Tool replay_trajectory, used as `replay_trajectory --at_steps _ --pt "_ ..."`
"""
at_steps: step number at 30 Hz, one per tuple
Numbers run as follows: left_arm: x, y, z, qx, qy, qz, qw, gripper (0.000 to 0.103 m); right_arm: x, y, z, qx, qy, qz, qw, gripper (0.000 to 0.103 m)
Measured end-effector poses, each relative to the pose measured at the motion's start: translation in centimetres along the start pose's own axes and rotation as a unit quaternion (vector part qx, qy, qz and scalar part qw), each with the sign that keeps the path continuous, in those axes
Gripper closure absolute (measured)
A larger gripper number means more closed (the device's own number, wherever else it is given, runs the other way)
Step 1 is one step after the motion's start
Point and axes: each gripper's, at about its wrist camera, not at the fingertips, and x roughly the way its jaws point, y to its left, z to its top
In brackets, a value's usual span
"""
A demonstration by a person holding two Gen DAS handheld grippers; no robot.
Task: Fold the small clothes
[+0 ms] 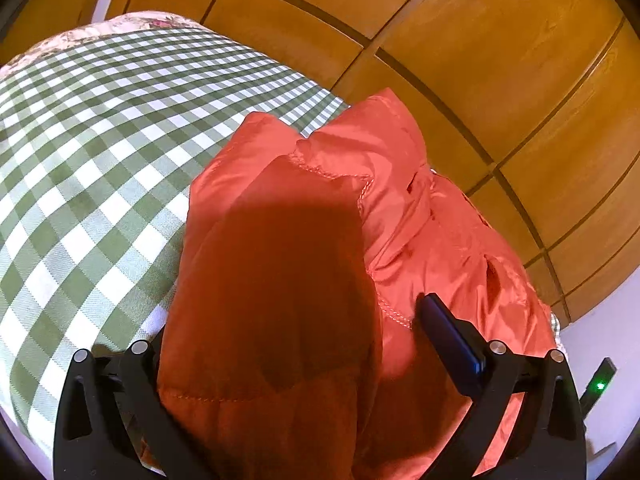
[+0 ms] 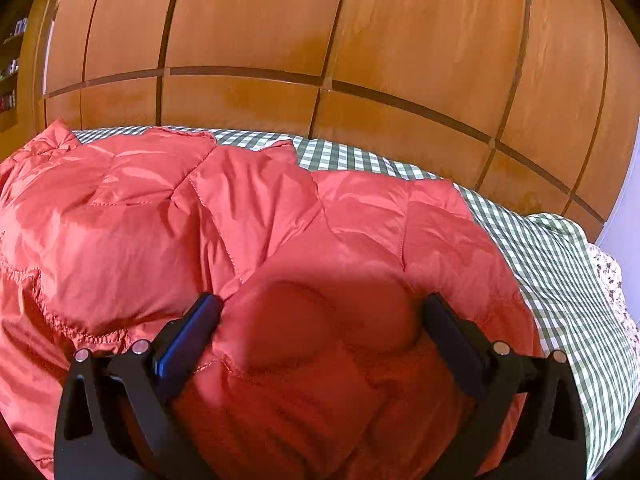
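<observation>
An orange-red quilted puffer jacket (image 1: pixel 400 208) lies bunched on a green-and-white checked bedcover (image 1: pixel 100 152). In the left wrist view a thick fold of it bulges up between the jaws of my left gripper (image 1: pixel 320 316). That fold hides the left finger, and only the right finger (image 1: pixel 444 324) shows. In the right wrist view the jacket (image 2: pixel 160 208) spreads wide across the bedcover (image 2: pixel 560 280). My right gripper (image 2: pixel 320 308) stands open, its fingers (image 2: pixel 200 320) wide apart on either side of a puffy bulge of the jacket.
A wooden panelled wardrobe (image 2: pixel 320 40) runs close behind the bed. A floral sheet edge (image 2: pixel 612 280) shows at the right. A white wall (image 1: pixel 600 312) and a small black device with a green light (image 1: pixel 598 386) sit at the right of the left wrist view.
</observation>
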Motion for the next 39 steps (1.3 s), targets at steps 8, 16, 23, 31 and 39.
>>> replay_trajectory --at_steps 8,16,23,31,39 --pt "-2.7 2.7 0.6 -0.063 -0.022 -0.012 0.9977 0.003 0.0 -0.2 -0.1 0.0 -0.001 0.0 1.0 0.002" --pt "-0.9 1.3 0.8 0.011 0.02 -0.019 0.9996 0.003 0.0 -0.3 -0.1 -0.001 -0.001 0.0 1.0 0.002" --pt "-1.2 2.0 0.7 -0.068 0.039 -0.048 0.9958 0.003 0.0 -0.3 -0.1 -0.001 -0.001 0.0 1.0 0.002" --pt "0.5 1.4 1.3 -0.078 0.041 -0.024 0.9958 0.038 -0.1 -0.3 0.0 -0.004 0.0 -0.007 1.0 0.002" --pt "-1.9 0.2 2.2 -0.079 -0.001 -0.046 0.9958 0.075 0.0 -0.4 0.1 -0.004 0.003 -0.009 1.0 0.002"
